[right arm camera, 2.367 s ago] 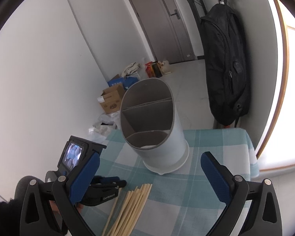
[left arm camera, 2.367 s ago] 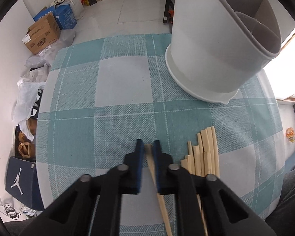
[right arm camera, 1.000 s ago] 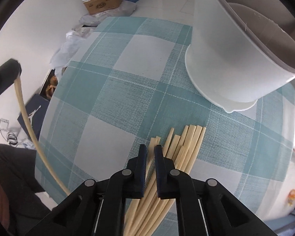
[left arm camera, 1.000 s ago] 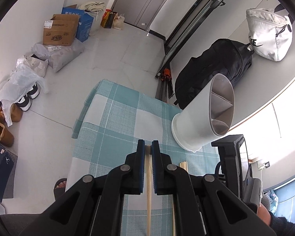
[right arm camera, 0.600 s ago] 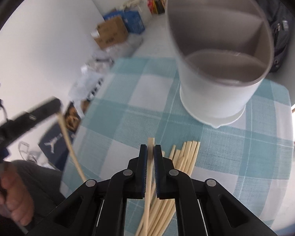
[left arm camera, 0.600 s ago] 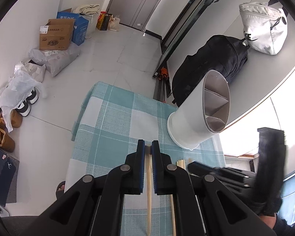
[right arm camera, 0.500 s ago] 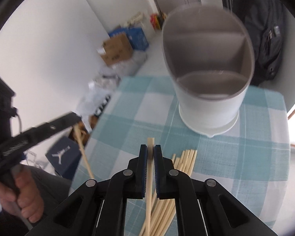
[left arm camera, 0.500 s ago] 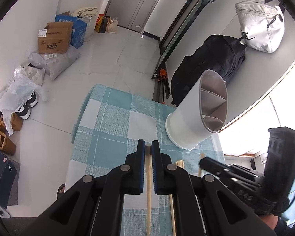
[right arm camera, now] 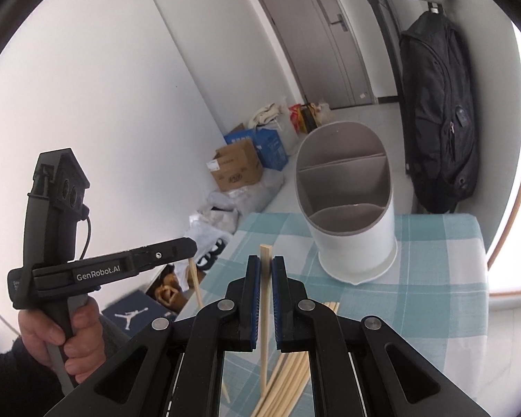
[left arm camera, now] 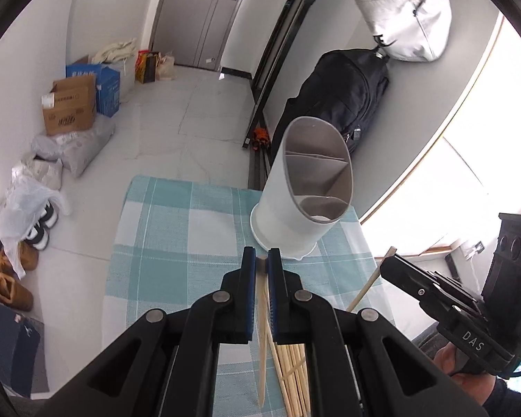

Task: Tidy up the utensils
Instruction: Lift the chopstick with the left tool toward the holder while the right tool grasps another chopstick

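Small tabletop [left arm camera: 163, 243] under a teal-and-white checked woven cloth, its far edge and left edge dropping straight to pale tiled floor [left arm camera: 191, 111], its right edge close to a bright window. Plenty of bare cloth on the left half; right half taken up by a white plastic holder [left arm camera: 295, 215], tall and oval, with a slanted grey-lined mouth split by thin walls into three compartments, standing upright near the far right corner on a flared base. Just in front of the holder, toward the near edge, a loose bundle of pale wooden chopsticks [right arm camera: 288, 375], slim and square-ended, lying flat on the cloth. Left claw [left arm camera: 259, 260] pinched together on a single chopstick [left arm camera: 262, 330], lifted above the cloth, stick hanging down behind the blue ribbed pads. Right claw [right arm camera: 266, 267] likewise clamped on one chopstick [right arm camera: 264, 312], square tip poking up just past the fingertips, raised clear of the bundle with the holder's mouth ahead and slightly right. Both claws black, hard plastic, each on a handle gripped by a hand [right arm camera: 66, 340]. Beyond the edges: cardboard boxes [left arm camera: 71, 107] and plastic bags along the left wall, shoes [left arm camera: 7, 278] on the floor, a black backpack [right arm camera: 437, 121] hanging behind the holder.
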`<state>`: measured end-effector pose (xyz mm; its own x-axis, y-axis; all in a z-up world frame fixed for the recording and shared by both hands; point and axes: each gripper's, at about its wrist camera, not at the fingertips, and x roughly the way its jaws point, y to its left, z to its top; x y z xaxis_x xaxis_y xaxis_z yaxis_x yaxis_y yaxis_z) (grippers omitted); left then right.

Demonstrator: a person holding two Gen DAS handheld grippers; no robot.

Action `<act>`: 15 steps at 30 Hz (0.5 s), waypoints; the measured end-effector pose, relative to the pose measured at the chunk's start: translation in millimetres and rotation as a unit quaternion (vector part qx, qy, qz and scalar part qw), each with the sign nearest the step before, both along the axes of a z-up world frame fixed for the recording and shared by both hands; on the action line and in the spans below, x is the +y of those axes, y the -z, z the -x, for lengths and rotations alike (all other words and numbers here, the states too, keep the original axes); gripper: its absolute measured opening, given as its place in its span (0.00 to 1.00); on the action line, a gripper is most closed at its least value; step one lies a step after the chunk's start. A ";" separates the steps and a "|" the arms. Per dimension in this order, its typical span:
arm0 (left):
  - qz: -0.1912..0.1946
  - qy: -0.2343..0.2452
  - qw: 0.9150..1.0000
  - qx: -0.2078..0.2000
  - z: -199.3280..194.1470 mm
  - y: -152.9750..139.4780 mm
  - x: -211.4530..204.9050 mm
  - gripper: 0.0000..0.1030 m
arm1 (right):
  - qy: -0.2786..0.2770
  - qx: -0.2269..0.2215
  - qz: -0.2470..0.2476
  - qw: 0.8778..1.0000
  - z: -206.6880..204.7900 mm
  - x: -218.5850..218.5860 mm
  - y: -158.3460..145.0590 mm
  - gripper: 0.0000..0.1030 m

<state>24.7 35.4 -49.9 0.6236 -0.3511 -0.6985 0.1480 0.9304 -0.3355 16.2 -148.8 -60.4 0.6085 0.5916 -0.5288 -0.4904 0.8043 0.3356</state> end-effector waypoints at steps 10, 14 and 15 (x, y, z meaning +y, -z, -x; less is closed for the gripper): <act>-0.004 -0.015 0.999 -0.037 -10.4 -40.1 -14.5 0.02 | 0.005 -0.042 -0.029 0.999 5.9 -23.4 -28.7 0.05; -0.007 -0.021 0.998 -0.052 -23.0 -56.6 -20.1 0.02 | 0.009 -0.056 -0.038 0.998 2.9 -29.2 -44.1 0.05; -0.011 -0.022 0.998 -0.055 -28.1 -62.3 -21.5 0.02 | 0.012 -0.059 -0.040 0.997 0.6 -31.3 -46.5 0.05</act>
<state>52.8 13.8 12.4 0.7115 -0.3077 -0.6318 0.1419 0.9434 -0.2997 15.6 -180.1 -13.9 0.6774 0.6143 -0.4046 -0.5117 0.7887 0.3407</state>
